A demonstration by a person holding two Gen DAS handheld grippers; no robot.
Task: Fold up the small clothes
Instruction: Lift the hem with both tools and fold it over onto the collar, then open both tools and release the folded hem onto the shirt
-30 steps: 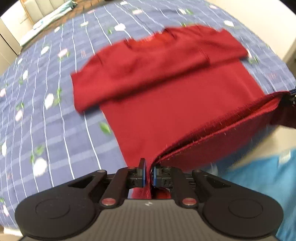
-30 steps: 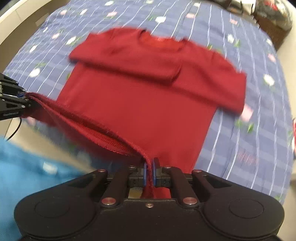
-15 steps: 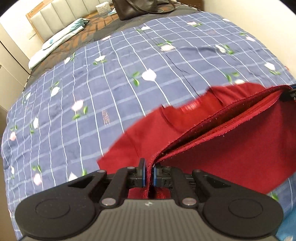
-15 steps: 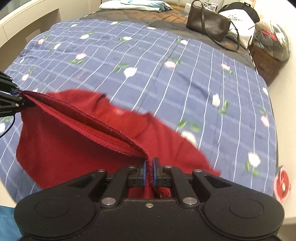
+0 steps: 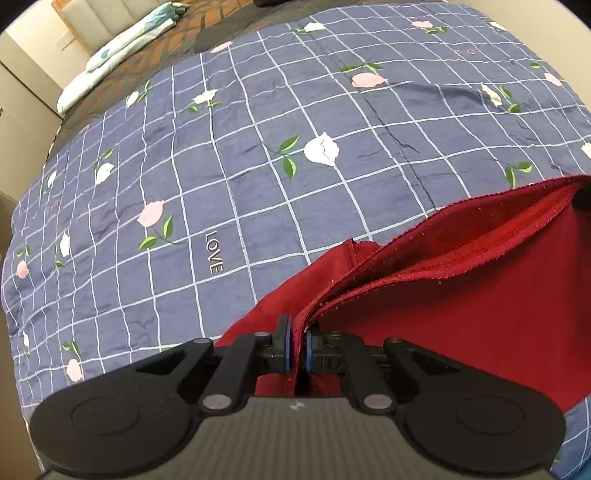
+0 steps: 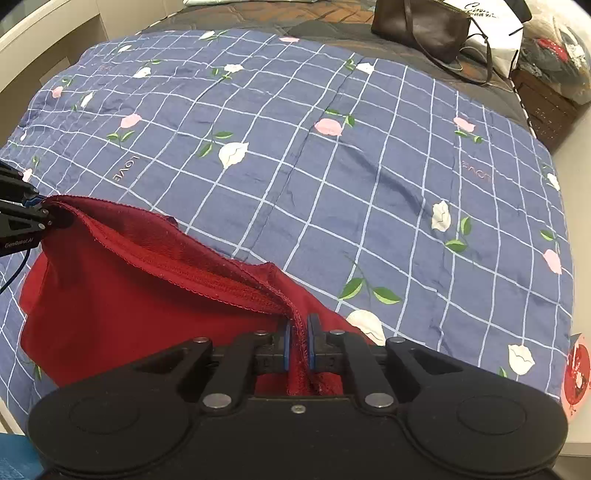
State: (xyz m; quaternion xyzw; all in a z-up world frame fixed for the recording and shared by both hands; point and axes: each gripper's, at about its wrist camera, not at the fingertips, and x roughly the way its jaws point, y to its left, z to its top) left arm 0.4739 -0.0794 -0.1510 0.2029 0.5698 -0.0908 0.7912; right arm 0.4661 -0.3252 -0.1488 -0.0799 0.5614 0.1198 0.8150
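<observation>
Right view alone showing brown handbag (image 6: 424, 27) at far edge of bed (image 6: 332, 147). Left gripper (image 5: 298, 349) and right gripper (image 6: 297, 343) each pinching hem of red top (image 6: 122, 306). Hem running left-right between them; collar end apparently hidden beneath.

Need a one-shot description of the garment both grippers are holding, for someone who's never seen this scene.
Start at the blue checked bedspread with its rose print covering the bed. At its near edge lies a dark red top, its hem pinched at each end by the left gripper and right gripper. It is the only plain red cloth there; the brown handbag sits far off.
</observation>
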